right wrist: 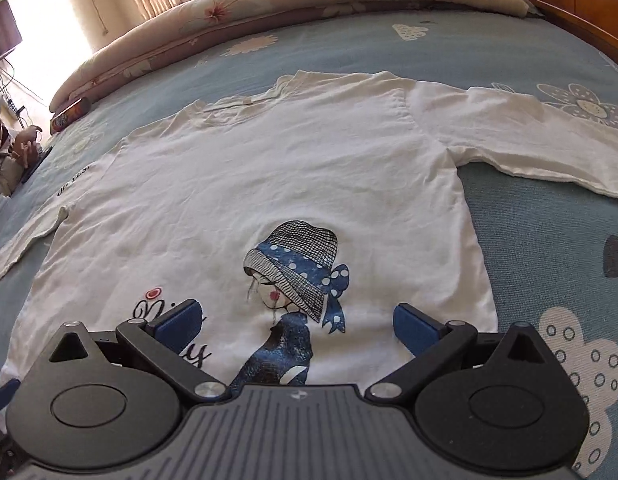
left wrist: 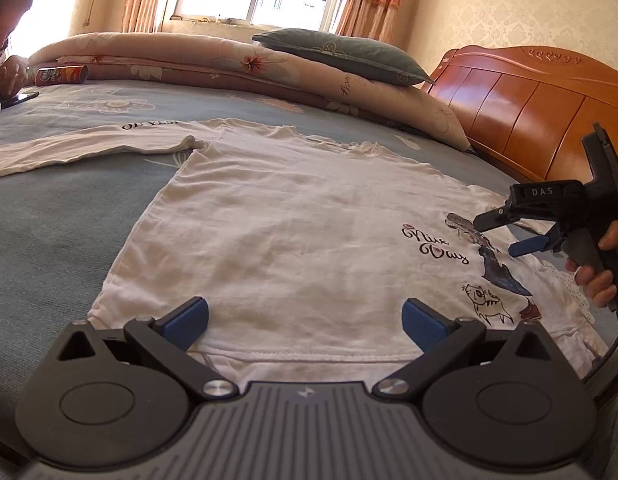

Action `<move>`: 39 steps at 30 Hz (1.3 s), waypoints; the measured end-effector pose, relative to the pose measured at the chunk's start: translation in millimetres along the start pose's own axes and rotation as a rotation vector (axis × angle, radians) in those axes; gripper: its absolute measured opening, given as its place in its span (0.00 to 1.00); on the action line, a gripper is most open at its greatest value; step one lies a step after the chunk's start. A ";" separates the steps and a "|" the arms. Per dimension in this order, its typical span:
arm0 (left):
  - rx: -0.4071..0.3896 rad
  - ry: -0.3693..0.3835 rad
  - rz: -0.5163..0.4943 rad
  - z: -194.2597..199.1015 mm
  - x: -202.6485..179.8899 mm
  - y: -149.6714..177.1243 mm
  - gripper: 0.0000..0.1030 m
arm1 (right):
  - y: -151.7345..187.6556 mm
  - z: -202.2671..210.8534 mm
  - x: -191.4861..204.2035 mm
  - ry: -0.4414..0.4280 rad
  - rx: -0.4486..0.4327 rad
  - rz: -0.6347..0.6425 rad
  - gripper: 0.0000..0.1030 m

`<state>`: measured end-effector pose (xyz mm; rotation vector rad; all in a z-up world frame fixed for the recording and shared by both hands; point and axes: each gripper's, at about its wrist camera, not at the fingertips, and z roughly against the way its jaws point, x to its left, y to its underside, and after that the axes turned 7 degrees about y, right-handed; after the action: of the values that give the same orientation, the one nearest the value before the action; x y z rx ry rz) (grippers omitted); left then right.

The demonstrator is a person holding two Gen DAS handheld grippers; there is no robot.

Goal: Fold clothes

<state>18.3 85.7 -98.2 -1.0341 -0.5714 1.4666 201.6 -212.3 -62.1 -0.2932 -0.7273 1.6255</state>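
white long-sleeved shirt (right wrist: pixel 237 168) spread flat, print side up, on the blue flowered bedsheet (right wrist: pixel 549 240).

left gripper (left wrist: pixel 305 322) and right gripper (right wrist: pixel 295 322) both gape empty over the shirt's hem; beyond the shirt's collar, a folded quilt (left wrist: pixel 169 60).

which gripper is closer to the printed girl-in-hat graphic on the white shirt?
Right. The right gripper hovers directly over the printed girl-in-hat graphic on the white long-sleeved shirt; the left gripper sits at the plain hem beside it.

The left gripper (left wrist: pixel 305 322) is held low with its jaws spread wide. The right gripper (right wrist: pixel 296 326) is likewise held agape, gripped by a hand (left wrist: pixel 599 268).
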 end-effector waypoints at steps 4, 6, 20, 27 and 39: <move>0.026 -0.026 -0.056 -0.7 -4.5 0.6 0.99 | 12.1 -5.9 42.5 0.089 0.019 0.190 1.00; 0.034 -0.014 -0.082 -0.4 -7.6 1.0 0.99 | 13.0 -22.9 51.0 0.165 0.008 0.248 1.00; 0.052 0.017 -0.079 0.4 -10.5 1.0 0.99 | -17.7 -34.5 54.7 0.136 -0.007 0.108 1.00; 0.062 0.009 -0.129 2.9 -16.6 4.6 0.99 | 31.7 -28.2 118.6 0.150 -0.038 0.399 1.00; 0.057 0.054 -0.078 9.7 -6.0 3.0 0.99 | 27.8 -4.5 50.0 0.280 0.003 0.067 1.00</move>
<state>8.0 81.5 -94.4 -0.9933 -0.5224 1.3752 172.1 -164.0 -71.8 -0.5362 -0.5055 1.6068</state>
